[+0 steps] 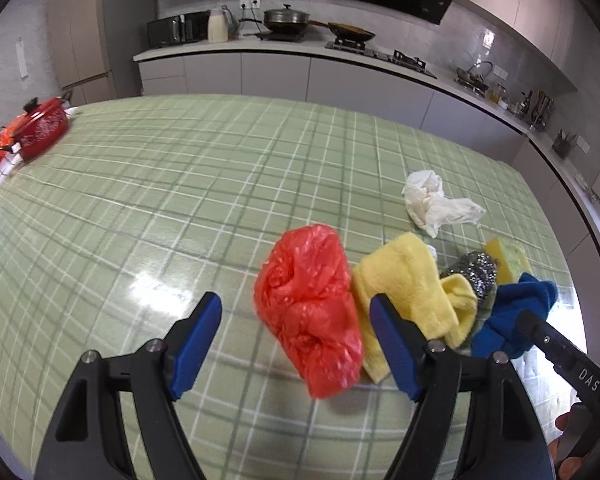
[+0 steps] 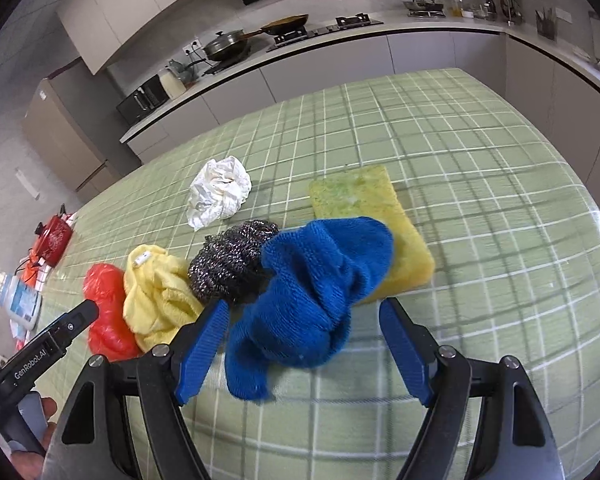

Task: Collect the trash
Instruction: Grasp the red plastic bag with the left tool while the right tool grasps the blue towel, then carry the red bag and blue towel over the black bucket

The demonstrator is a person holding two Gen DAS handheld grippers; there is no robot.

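Left wrist view: the left gripper is held spread wide and empty above the green checked tablecloth, the crumpled red plastic bag lying between its fingers, untouched. The right gripper is likewise wide and empty, the blue cloth framed between its fingers.

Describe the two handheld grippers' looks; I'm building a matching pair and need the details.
Both the left gripper and right gripper have black angular arms with silver pivot bolts and flat blue finger pads. Seen from the other camera, the right one's black body reads "DAS" and the left one's reads "GenRobot.AI". No cables or sleeves show.
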